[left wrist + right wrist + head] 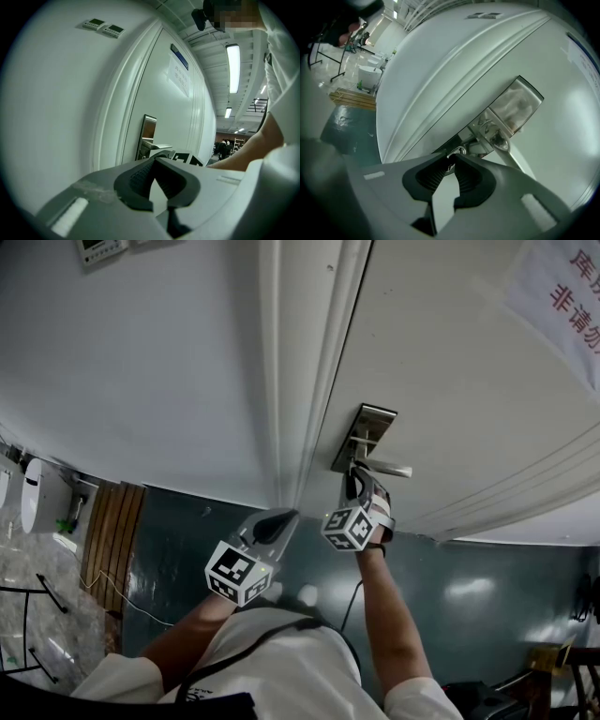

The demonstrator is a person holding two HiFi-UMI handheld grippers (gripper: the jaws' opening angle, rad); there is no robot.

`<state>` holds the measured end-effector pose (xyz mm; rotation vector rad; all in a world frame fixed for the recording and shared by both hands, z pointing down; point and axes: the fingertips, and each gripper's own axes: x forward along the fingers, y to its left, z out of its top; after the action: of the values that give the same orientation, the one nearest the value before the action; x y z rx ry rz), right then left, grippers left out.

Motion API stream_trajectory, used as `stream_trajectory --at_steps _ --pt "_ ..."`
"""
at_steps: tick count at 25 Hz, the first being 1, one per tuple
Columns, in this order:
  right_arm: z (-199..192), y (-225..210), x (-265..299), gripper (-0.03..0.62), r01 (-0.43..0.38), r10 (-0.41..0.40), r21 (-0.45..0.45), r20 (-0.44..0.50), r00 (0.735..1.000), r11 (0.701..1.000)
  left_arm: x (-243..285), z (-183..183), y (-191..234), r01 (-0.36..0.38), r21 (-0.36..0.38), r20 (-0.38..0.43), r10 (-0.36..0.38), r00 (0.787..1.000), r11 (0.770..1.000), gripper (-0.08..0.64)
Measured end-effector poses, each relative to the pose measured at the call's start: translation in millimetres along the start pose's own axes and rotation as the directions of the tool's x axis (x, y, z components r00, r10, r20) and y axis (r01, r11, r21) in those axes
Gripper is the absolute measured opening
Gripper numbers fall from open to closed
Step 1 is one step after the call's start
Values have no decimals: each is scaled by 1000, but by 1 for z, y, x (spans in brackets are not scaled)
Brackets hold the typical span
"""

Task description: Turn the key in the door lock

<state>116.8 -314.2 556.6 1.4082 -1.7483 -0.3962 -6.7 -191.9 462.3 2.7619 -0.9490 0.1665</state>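
Note:
The white door (450, 381) carries a steel lock plate (364, 435) with a lever handle (386, 468). Just under the handle, my right gripper (355, 480) reaches up to the plate. In the right gripper view its jaws (452, 160) are shut on a small metal key (450, 165), whose ring (457, 151) shows at the tips, right against the lock plate (516, 105). My left gripper (274, 524) hangs lower left by the door frame, away from the lock. The left gripper (154, 162) is shut, its pads meeting with nothing between them.
A paper notice (562, 296) is taped high on the door. Two small wall panels (103, 27) sit left of the frame. A wooden pallet (108, 531) and white fixtures (33, 493) stand at far left on the dark green floor (469, 596).

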Motion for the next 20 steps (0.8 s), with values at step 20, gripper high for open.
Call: stream_trajectory --at_steps 20 --pt "-3 8 1 71 -16 9 -338 -24 1000 941 -6 0 -15 11 10 6 -11 1000 1000 6"
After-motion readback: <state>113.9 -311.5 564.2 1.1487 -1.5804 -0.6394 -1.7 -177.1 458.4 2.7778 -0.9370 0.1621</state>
